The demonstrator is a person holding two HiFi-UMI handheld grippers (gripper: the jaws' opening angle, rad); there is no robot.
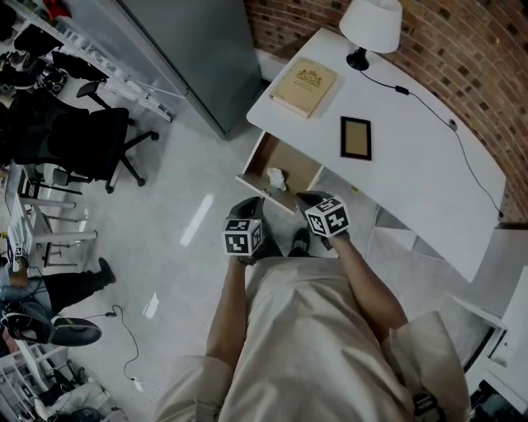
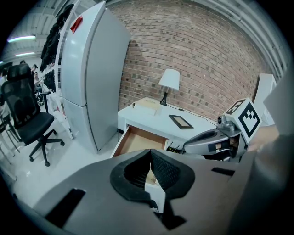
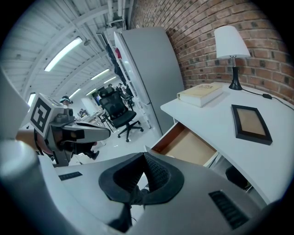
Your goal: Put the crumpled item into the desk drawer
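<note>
Crumpled item: a small white wad lay inside the open drawer, on its wooden floor, nearer the front panel than the back and clear of both side walls.
Drawer: pulled well out from the desk's front edge, below the corner where the book sat.
Desk: white top, with the book at its near-left corner, a dark picture frame lying flat further along, and a lamp at the back edge by the brick wall.
Left gripper: held in front of the person's body, short of the drawer front; jaws pressed together with nothing between them.
Right gripper: just beside the left one, its tips near the drawer front's right end; jaws likewise closed and empty.
Task standing: by the look of it the placing was done, since the wad was in the drawer and neither tool carried anything. The drawer had not been closed.
Risk, closing: a push from one tool at one end of the front panel could skew the drawer so that it binds.
Risk, wad: a hard shove could make so light a thing hop or roll, perhaps to catch under the desk edge.
Risk, tools: held so near each other, the two grippers could knock together on any hurried reach.
</note>
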